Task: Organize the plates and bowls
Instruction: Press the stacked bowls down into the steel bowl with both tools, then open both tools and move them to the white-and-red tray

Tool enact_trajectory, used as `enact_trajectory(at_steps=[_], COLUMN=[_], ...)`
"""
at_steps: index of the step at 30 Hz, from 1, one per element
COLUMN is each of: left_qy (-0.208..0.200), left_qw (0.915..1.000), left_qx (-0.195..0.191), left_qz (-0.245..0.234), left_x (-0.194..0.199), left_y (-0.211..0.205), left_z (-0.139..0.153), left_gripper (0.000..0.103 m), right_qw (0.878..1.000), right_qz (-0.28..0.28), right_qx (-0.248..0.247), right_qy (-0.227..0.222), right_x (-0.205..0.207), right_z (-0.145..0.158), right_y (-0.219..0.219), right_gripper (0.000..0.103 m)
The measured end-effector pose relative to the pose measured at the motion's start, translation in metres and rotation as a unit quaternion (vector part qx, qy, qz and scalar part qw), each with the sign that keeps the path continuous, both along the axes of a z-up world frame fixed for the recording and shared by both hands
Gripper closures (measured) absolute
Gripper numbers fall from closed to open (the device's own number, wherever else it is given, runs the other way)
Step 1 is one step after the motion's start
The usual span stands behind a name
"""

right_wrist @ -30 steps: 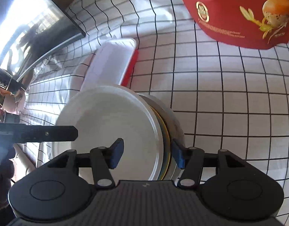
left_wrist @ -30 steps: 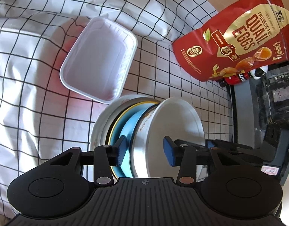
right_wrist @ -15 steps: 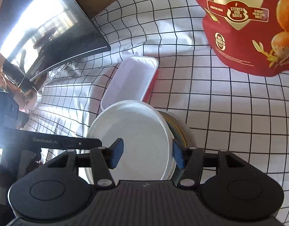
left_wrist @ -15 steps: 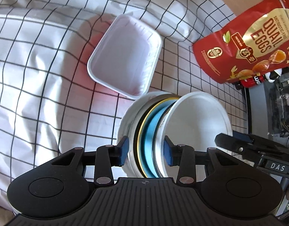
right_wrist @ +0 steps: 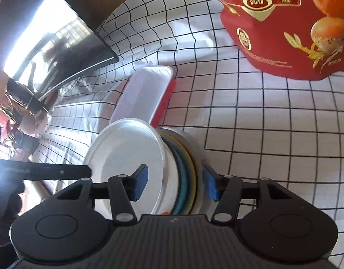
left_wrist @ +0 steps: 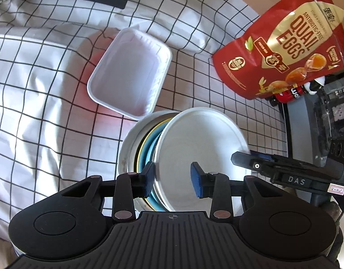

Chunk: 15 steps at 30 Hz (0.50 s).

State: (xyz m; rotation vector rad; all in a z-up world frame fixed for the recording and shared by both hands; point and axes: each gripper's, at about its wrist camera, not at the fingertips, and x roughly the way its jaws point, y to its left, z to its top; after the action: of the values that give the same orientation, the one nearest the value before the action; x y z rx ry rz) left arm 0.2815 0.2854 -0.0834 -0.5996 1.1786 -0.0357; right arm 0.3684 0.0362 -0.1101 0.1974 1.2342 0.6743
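A nested stack of bowls stands tilted on its edge: a white outer bowl (left_wrist: 127,154), a yellow-rimmed one, a blue one (left_wrist: 153,150) and a white inner bowl (left_wrist: 203,139). My left gripper (left_wrist: 173,181) straddles the white inner bowl's rim; its jaws are closing, with a gap still at the right pad. My right gripper (right_wrist: 175,185) is shut across the whole stack (right_wrist: 185,168), one pad on the inner bowl's face (right_wrist: 127,145) and the other on the outer bowl's back. Each gripper's finger shows in the other's view, at the inner bowl's edge.
A white rectangular tray (left_wrist: 129,76) with a red outside (right_wrist: 165,103) lies just beyond the stack on the checked cloth (left_wrist: 37,112). A red quail-egg bag (left_wrist: 284,51) stands at the far right. A dark screen (right_wrist: 48,33) borders the cloth, and black equipment (left_wrist: 328,112) lies to the right.
The left jaws have narrowed from spanning the blue and white bowls to just the white bowl's rim. Both cameras drew back a little. The right jaws kept their width on the stack.
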Motion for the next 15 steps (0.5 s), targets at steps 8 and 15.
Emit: enact_trajectory(at_steps=[8,15], left_qy=[0.006,0.001], left_qw=[0.9999,0.9993], left_qx=[0.004,-0.038], left_qz=[0.015,0.002], left_x=[-0.009,-0.018], left_y=[0.012,0.022], left_z=[-0.011,-0.010], left_gripper=[0.066,0.066], right_qw=[0.999,0.997], right_qz=[0.008,0.025], right_qx=[-0.051,-0.075], right_qy=[-0.010,-0.019], right_x=[-0.001,-0.014], right_z=[0.001,0.013], right_y=[0.004,0.009], right_gripper=[0.048,0.048])
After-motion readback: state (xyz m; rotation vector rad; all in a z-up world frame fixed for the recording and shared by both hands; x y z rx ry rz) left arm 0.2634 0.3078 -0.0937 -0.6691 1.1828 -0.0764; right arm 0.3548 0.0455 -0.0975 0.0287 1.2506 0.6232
